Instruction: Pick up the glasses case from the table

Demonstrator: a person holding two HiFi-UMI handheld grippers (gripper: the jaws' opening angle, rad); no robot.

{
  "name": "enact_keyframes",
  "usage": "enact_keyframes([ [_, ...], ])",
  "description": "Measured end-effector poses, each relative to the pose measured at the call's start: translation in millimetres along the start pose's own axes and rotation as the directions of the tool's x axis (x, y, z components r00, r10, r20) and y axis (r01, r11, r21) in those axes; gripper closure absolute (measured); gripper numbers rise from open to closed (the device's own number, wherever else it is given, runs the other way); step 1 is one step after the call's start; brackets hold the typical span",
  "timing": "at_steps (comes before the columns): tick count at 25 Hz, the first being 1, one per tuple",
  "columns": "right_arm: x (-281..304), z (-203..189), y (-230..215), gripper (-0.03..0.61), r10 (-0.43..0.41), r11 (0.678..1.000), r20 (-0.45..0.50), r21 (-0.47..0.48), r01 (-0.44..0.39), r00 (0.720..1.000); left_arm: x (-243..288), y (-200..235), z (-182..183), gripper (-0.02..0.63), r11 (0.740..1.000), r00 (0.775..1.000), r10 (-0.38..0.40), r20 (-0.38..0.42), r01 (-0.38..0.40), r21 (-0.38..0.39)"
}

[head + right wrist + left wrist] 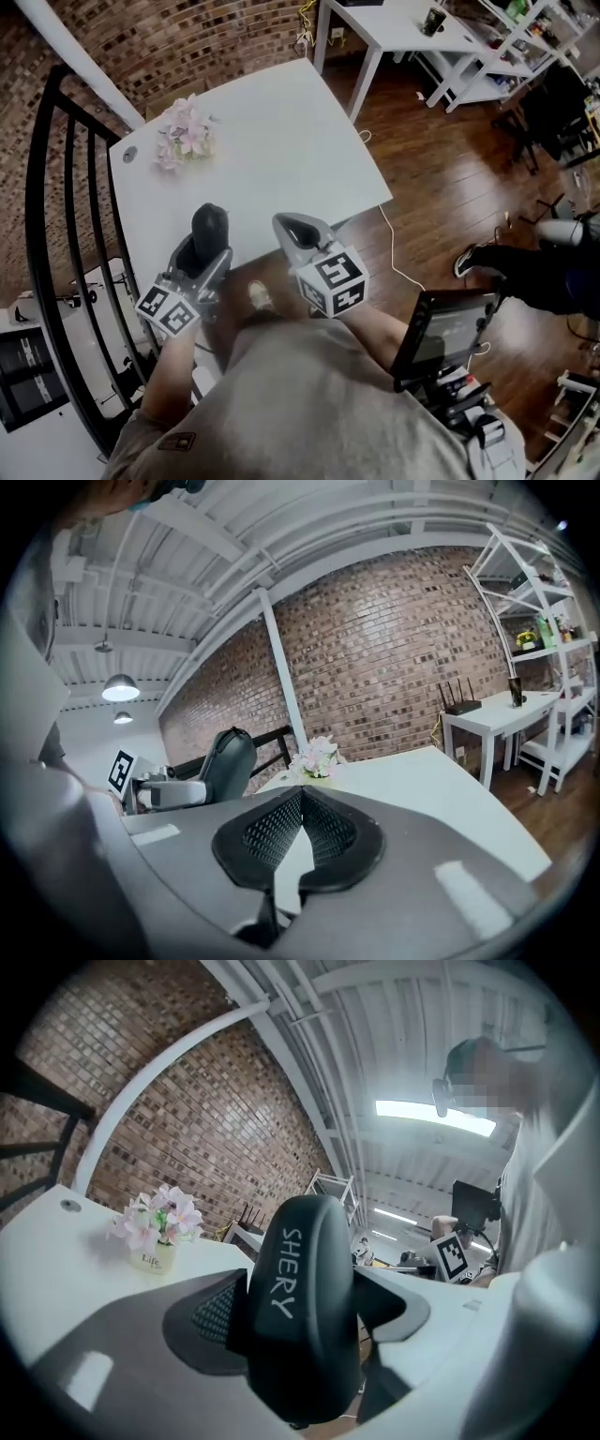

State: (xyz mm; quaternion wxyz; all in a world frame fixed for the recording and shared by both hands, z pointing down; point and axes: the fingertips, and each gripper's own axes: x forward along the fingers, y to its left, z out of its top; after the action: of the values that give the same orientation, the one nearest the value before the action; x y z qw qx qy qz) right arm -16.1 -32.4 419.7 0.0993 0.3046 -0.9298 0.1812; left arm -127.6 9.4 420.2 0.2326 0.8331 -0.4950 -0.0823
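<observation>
The glasses case (210, 228) is a dark rounded hard case with "SHERY" printed on it. My left gripper (209, 247) is shut on it, and the case stands upright between the pads above the near edge of the white table (272, 141). In the left gripper view the case (305, 1307) fills the gap between the mesh pads (211, 1321). My right gripper (298, 230) hovers just right of it, shut with nothing in it; its pads (272, 832) meet at the tips. From the right gripper view the case (230, 761) shows at the left, lifted off the table.
A small pot of pink flowers (186, 136) stands at the table's far left. A black railing (66, 187) runs along the left. A second white desk (403, 23) and shelving (506, 47) stand beyond. A monitor (441, 328) and a person's leg (525, 267) are at the right.
</observation>
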Motion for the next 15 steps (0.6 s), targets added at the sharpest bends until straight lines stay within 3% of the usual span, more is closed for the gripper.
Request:
enact_keyframes([
  [9, -80, -18, -7, 0.568, 0.063, 0.998, 0.012, 0.004, -0.063, 0.998, -20, -89, -35, 0.262, 0.998, 0.996, 0.03, 0.08, -0.026, -0.053],
  [15, -105, -13, 9, 0.568, 0.075, 0.997, 0.04, 0.0, -0.075, 0.996, -40, -120, -31, 0.262, 0.999, 0.994, 0.015, 0.112, -0.011, -0.033],
])
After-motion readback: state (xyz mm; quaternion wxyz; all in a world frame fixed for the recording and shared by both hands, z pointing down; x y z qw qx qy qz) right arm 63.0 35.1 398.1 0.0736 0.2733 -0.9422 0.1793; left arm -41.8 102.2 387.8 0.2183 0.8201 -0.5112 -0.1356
